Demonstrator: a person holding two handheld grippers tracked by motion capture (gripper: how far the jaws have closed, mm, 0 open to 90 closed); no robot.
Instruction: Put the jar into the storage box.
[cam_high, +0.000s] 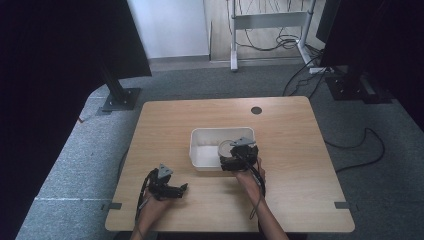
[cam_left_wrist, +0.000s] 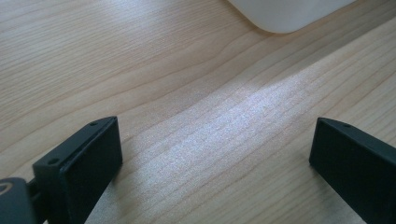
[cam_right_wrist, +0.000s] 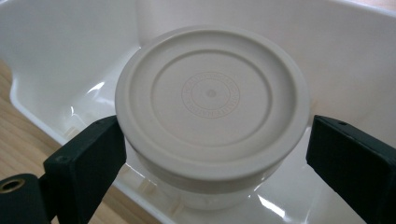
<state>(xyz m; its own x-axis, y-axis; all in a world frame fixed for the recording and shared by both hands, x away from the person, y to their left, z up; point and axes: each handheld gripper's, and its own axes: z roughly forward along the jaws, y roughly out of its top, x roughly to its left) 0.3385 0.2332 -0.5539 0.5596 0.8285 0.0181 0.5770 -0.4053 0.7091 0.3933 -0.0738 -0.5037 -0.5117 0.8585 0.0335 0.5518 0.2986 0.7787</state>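
The counter (cam_high: 290, 145) is a light wood-grain top with rounded corners and a dark round grommet hole (cam_high: 256, 110) near its far edge. Grey tape tabs (cam_high: 342, 205) sit at its near corners. It stands on grey carpet (cam_high: 75, 160). A black cable (cam_high: 362, 150) loops on the carpet to the right. At left, a black post on a square base plate (cam_high: 120, 98) stands beyond the counter. Farther back, a white metal frame (cam_high: 267, 22) stands against the wall with loose cables (cam_high: 280, 42) hanging beneath it. Dark panels flank both sides.

The right claw (cam_right_wrist: 212, 154) straddles a lidded white round container (cam_right_wrist: 211, 109) inside a white tub (cam_right_wrist: 70, 51); wooden surface (cam_right_wrist: 18, 149) at nine o'clock.
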